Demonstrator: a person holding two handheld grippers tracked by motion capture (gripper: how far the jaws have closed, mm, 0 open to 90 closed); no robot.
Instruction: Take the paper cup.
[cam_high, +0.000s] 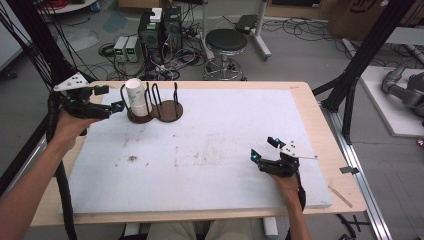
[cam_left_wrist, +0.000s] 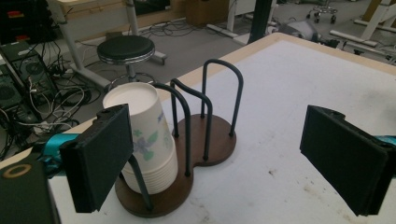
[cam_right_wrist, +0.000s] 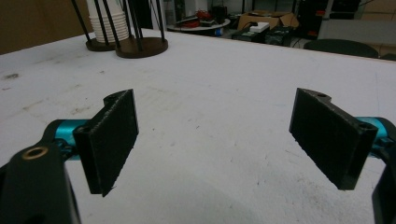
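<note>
One stack of paper cups (cam_high: 136, 97) sat upside down in the left bay of one brown two-bay holder (cam_high: 155, 111), at the far left of the worktop (cam_high: 210, 150). The right bay stood bare. Two tools: the left tool (cam_high: 114, 97) hung just left of the stack, jaws wide with nothing between them; the right tool (cam_high: 264, 149), jaws apart and empty, sat low at the near right. The white worktop was smudged. Beyond it were one black stool (cam_high: 226, 42), boxes and cables on the floor. How many cups the stack held was hard to tell.
</note>
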